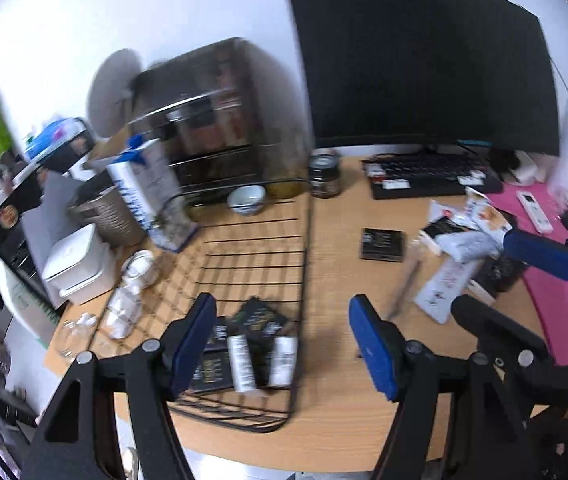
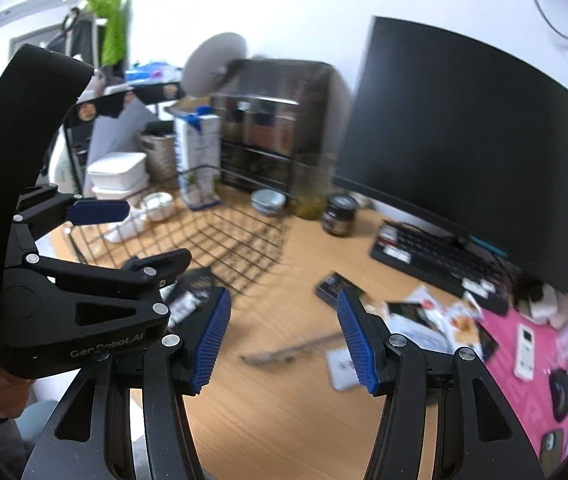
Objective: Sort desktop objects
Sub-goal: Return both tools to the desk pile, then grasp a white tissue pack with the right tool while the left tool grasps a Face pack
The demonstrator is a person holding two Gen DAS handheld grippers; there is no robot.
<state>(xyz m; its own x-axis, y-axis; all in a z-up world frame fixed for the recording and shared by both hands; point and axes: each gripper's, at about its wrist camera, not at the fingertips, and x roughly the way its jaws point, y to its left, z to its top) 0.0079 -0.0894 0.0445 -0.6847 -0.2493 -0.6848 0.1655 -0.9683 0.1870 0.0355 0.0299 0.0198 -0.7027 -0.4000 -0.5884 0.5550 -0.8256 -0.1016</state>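
A black wire basket (image 1: 307,240) sits on the wooden desk with several dark and white packets (image 1: 252,320) in its near corner. My left gripper (image 1: 284,346) hovers open over the basket's right rim, nothing between its blue pads. A black packet (image 1: 381,244) lies alone on the desk, with a heap of sachets (image 1: 463,232) and a thin silver stick (image 1: 403,284) to its right. My right gripper (image 2: 284,340) is open and empty above bare desk, short of the black packet (image 2: 331,286) and the sachets (image 2: 435,320). The left gripper's pad (image 2: 100,212) shows beside the basket (image 2: 220,236).
Behind the basket stand a milk carton (image 1: 144,192), a small bowl (image 1: 246,198), a dark jar (image 1: 323,176) and a metal rack. A monitor and keyboard (image 1: 423,176) fill the back right. On the pink mat (image 2: 523,400) lie a remote (image 2: 525,350), a mouse (image 2: 561,392) and a phone (image 2: 549,444).
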